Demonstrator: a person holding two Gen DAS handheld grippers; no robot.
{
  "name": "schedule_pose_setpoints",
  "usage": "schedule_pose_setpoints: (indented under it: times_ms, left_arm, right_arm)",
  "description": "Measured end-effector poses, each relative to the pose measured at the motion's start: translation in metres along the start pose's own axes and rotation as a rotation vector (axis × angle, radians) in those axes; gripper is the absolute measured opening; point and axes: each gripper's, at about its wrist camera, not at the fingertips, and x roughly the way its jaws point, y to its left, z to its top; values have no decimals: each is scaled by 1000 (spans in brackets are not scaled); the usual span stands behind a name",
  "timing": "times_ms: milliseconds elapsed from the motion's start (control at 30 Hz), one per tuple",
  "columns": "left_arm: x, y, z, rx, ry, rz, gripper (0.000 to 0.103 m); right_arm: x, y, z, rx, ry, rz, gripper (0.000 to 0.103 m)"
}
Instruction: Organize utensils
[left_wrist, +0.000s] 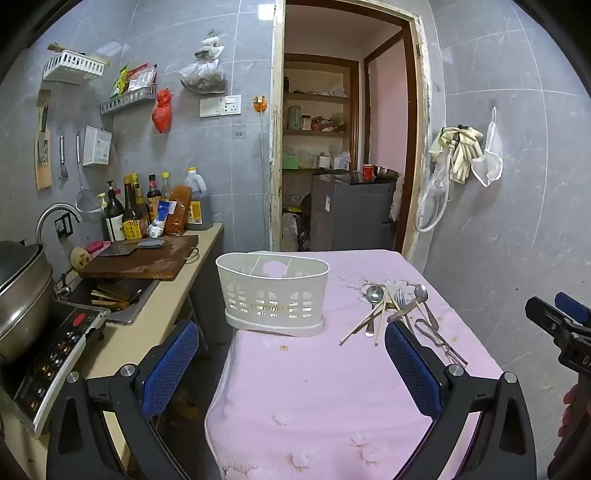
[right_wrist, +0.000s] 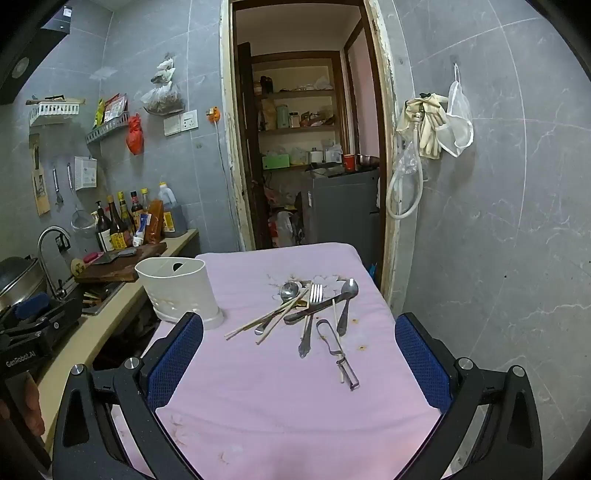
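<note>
Utensils (right_wrist: 310, 314) piled on pink tablecloth (right_wrist: 280, 384), far-right part of table: two spoons, fork (right_wrist: 312, 310), knife, chopsticks (right_wrist: 266, 319), peeler (right_wrist: 341, 354) nearest, all overlapping or touching. White slotted holder (left_wrist: 275, 295) standing upright at far-left table edge, apart from pile, dividers visible inside.

Readable text: "GenRobot.AI" on left gripper body, seen at left edge of right wrist view. Bottle labels (left_wrist: 131, 229) on counter too small to read.

Left gripper (left_wrist: 291, 365) jaws wide apart, holding nothing, hovering over near table with holder ahead. Right gripper (right_wrist: 299, 362) jaws wide apart, holding nothing, pile straight ahead between blue pads (right_wrist: 175, 363).

Room: bare cloth between grippers and pile. Pile close to right table edge; grey tiled wall just beyond. Left of table: narrow gap, then counter with chopping board (left_wrist: 144, 258), bottles, sink, wok (left_wrist: 20, 291) on cooktop. Doorway (left_wrist: 347, 147) behind far table edge. Gloves (right_wrist: 428, 125) and hose hanging on right wall.
</note>
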Motion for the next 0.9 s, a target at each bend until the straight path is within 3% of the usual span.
schedule_pose_setpoints:
  times_ms: [900]
  left_arm:
    - [5,11,-9,2,7,-13,102]
  right_arm:
    - [7,8,-2,10,18,-3,102]
